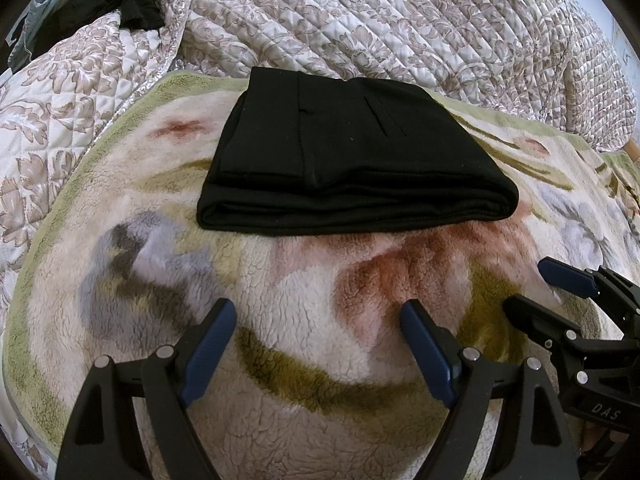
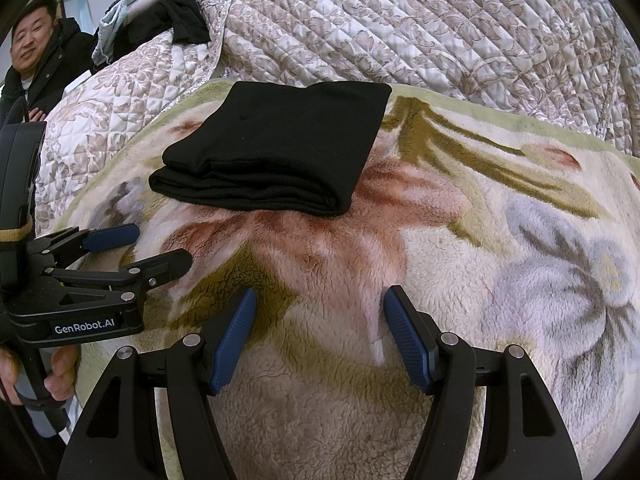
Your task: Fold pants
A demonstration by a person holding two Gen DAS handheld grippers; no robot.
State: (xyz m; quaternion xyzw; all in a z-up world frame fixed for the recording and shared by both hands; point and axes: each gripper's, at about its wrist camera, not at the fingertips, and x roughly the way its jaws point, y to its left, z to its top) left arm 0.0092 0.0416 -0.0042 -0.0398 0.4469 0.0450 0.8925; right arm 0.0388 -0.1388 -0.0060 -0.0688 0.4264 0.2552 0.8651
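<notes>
The black pants [image 1: 352, 160] lie folded in a compact stack on the fleece floral blanket [image 1: 300, 300]; they also show in the right wrist view [image 2: 276, 148]. My left gripper [image 1: 318, 312] is open and empty, held above the blanket, short of the pants' near fold. It also shows at the left of the right wrist view [image 2: 160, 246]. My right gripper [image 2: 320, 300] is open and empty over the blanket, to the right of the left one. It shows at the right edge of the left wrist view [image 1: 532, 286].
A quilted floral bedspread [image 1: 400, 20] is bunched behind the blanket. Dark and light clothes [image 2: 176, 12] lie at the back left. A person in a dark jacket [image 2: 40, 60] sits at the far left. The blanket [image 2: 520, 260] spreads to the right.
</notes>
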